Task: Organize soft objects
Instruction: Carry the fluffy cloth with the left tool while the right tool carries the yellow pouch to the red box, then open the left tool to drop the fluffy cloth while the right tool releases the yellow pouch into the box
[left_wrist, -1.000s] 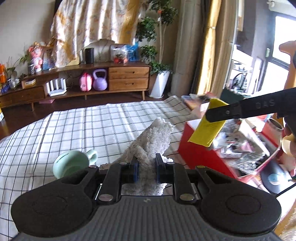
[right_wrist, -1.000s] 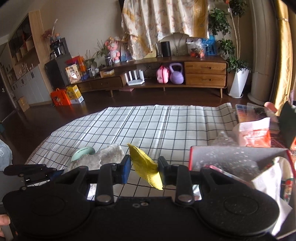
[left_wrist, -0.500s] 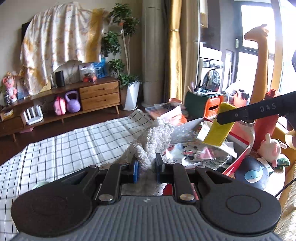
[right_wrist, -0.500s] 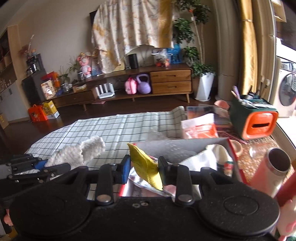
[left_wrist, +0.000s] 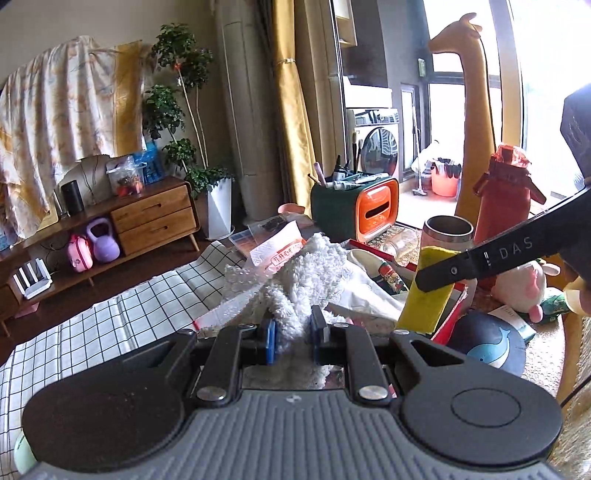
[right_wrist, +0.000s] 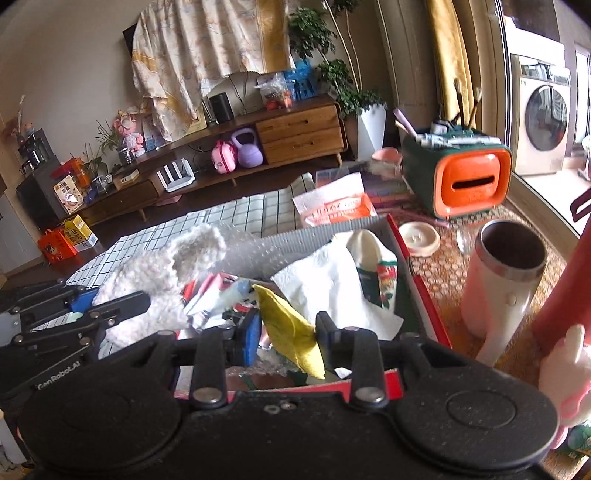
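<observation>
Fluffy white cloth (left_wrist: 306, 280) and limp yellow cloth (right_wrist: 291, 328) — both held up over the red box (right_wrist: 417, 280).

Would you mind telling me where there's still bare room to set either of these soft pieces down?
The checked tablecloth left of the red box is bare. The box itself is crowded with paper, a sock and bubble wrap. To its right, the steel cup, the orange-fronted organiser and the plush toys leave only slivers of mat.
</observation>
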